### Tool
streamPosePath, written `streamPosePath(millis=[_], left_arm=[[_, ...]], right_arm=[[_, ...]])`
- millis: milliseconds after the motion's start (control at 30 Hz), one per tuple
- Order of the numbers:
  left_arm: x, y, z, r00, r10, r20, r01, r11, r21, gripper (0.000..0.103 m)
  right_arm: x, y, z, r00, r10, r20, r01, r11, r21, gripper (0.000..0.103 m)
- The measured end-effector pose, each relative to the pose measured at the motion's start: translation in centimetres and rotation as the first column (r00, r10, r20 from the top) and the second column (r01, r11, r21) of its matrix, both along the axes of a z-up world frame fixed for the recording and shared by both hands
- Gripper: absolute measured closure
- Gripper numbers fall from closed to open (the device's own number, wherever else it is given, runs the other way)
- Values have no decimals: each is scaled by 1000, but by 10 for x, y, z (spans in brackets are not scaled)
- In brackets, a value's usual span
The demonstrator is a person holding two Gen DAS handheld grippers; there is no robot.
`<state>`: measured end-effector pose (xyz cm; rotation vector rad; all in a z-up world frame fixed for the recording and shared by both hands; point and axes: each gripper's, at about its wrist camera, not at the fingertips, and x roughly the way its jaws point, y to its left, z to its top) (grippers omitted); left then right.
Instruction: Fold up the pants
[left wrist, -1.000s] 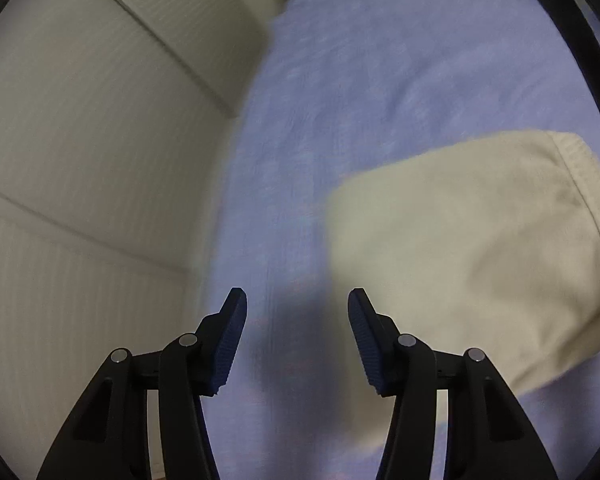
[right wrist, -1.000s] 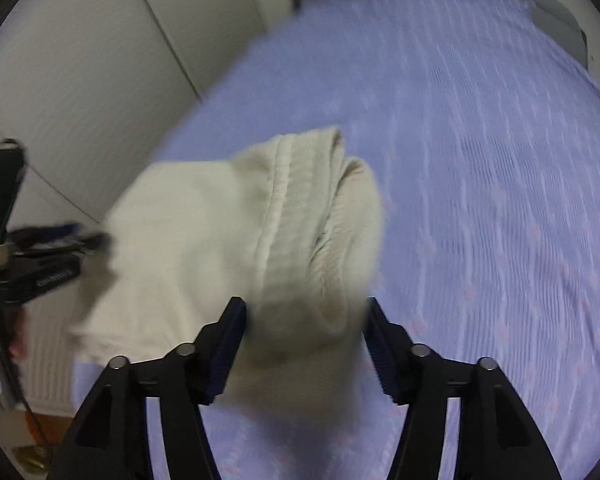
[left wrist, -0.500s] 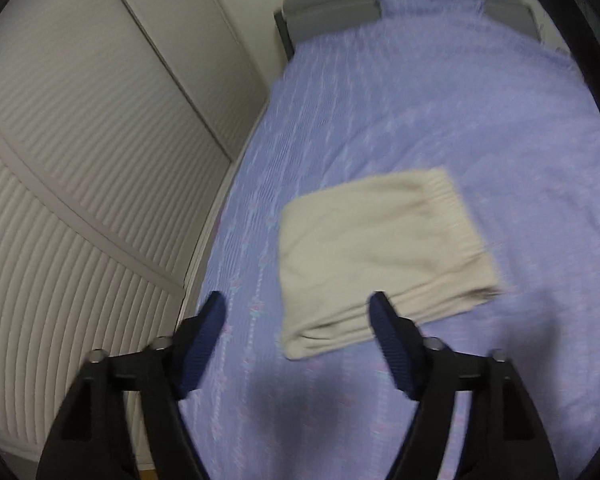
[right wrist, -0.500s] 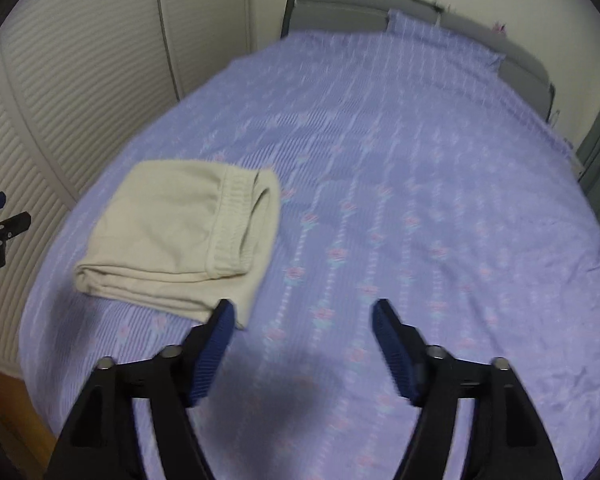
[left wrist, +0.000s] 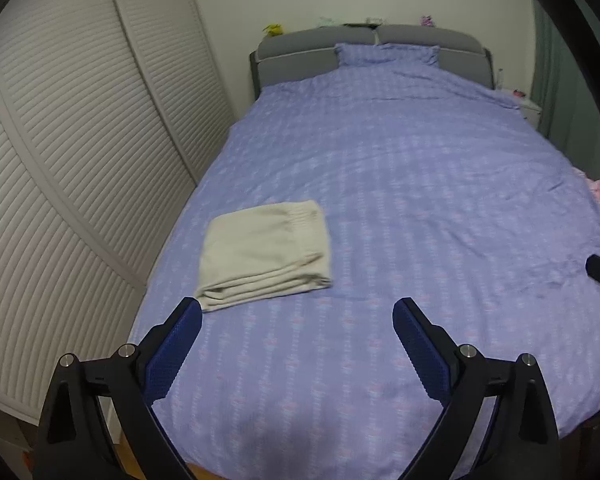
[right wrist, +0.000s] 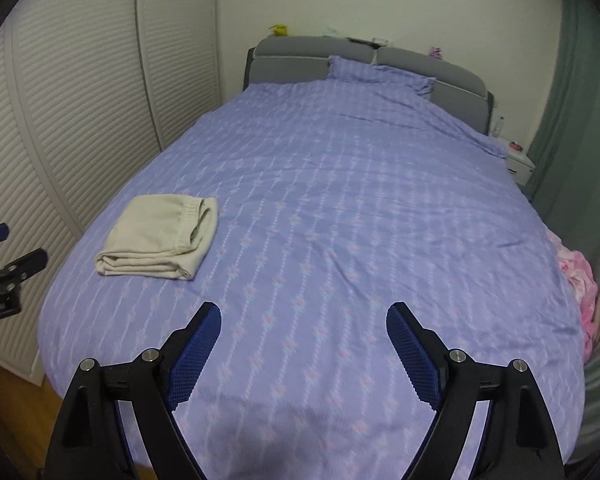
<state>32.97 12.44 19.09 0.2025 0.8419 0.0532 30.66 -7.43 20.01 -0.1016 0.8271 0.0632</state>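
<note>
A: Setting?
B: Bed (left wrist: 400, 200) with lilac patterned cover; louvred doors (left wrist: 60, 160) at left, grey headboard (right wrist: 300, 60) at top.

A: Any legible writing?
B: None readable.

A: Pants?
B: Cream pants (left wrist: 264, 254), folded, lie left of centre on the cover.

A: Grippers?
B: Left gripper (left wrist: 298, 344) and right gripper (right wrist: 304, 344) both spread wide, holding nothing; pink fabric (right wrist: 578, 280) sits at right edge.

Cut off, too small
Crumpled pink fabric (right wrist: 578, 280) runs off right edge; tiny items on grey padded headboard (left wrist: 364, 46) unreadable.

Bed (left wrist: 400, 184): folded pants (left wrist: 264, 250), pillow (left wrist: 386, 54) on top.
</note>
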Motion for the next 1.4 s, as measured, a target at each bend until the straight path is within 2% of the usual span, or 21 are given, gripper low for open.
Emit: streamPosePath(millis=[167, 400, 500, 767, 867, 1000, 1133, 1267, 1400], left_arm=[[-36, -47, 13, 998, -56, 20, 55, 998, 33, 5], [-77, -84, 35, 996, -65, 59, 68, 997, -42, 5], [-87, -93, 37, 996, -65, 55, 67, 997, -38, 5], [-102, -107, 37, 996, -63, 56, 67, 996, -66, 5], [-104, -112, 39, 996, -71, 62, 76, 994, -74, 0], [-106, -119, 42, 994, -81, 74, 84, 995, -45, 0], [-107, -121, 45, 992, -95, 84, 100, 994, -51, 0], [-107, -121, 47, 992, -78, 99, 81, 996, -28, 0], [-107, -118, 47, 993, -70, 97, 75, 996, -44, 0]], right_arm=[[-51, -44, 20, 999, -30, 23, 29, 999, 23, 17], [-96, -94, 43, 991, -109, 80, 103, 992, 78, 17], [-108, -106, 49, 989, -109, 98, 103, 992, 67, 17], [-122, -124, 52, 987, -117, 113, 111, 992, 59, 17], [-123, -129, 55, 985, -122, 118, 115, 992, 60, 17], [-124, -130, 56, 984, -128, 125, 122, 991, 56, 17], [-124, -131, 57, 982, -130, 135, 123, 991, 58, 17], [-125, -131, 57, 982, -133, 133, 125, 990, 66, 17], [-125, -129, 57, 982, -133, 135, 125, 990, 68, 17]])
